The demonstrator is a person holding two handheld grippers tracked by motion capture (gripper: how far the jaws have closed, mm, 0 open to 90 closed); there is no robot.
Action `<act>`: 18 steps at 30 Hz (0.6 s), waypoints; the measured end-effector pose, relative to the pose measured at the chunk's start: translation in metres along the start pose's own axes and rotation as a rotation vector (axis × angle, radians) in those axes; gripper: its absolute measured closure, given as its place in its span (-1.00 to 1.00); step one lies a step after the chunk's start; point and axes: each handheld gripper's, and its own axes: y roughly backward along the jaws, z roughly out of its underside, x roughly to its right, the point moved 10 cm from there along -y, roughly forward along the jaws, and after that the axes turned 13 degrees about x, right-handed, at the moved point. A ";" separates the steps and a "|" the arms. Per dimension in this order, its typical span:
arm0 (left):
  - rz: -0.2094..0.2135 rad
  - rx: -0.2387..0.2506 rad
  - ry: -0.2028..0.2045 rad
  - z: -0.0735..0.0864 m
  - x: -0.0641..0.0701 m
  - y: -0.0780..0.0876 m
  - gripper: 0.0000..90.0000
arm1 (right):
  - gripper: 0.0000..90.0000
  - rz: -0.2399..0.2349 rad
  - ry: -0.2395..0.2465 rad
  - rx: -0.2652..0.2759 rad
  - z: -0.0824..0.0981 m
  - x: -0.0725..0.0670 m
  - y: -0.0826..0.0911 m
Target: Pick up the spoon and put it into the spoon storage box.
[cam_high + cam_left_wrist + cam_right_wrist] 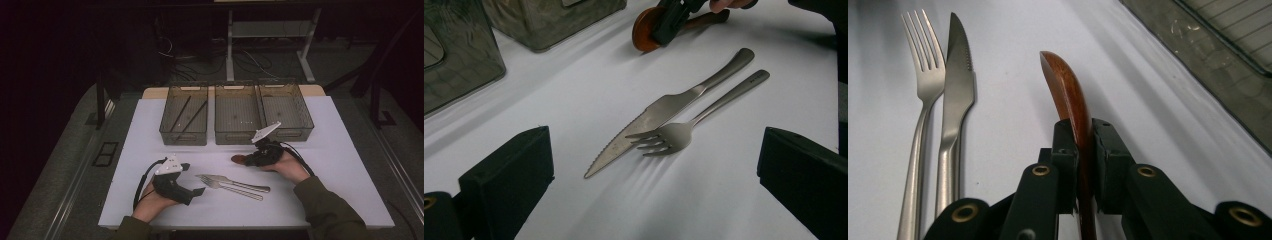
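Observation:
A wooden spoon lies low over the white table, edge-on between the pads of my right gripper, which is shut on it. In the right gripper view the spoon sticks out forward past that gripper. A steel knife and fork lie side by side mid-table, between the two hands. My left gripper rests near the front edge, open, its jaws pointing at the cutlery. In the left gripper view the knife and fork lie ahead of that gripper.
Three dark see-through bins stand in a row at the back of the table: the left bin holds two thin dark sticks, with the middle bin and right bin beside it. Table legs and cables lie beyond.

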 end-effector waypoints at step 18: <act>0.007 -0.001 -0.005 0.000 0.000 0.000 -0.98 | 0.78 0.023 -0.043 0.084 -0.016 0.005 0.028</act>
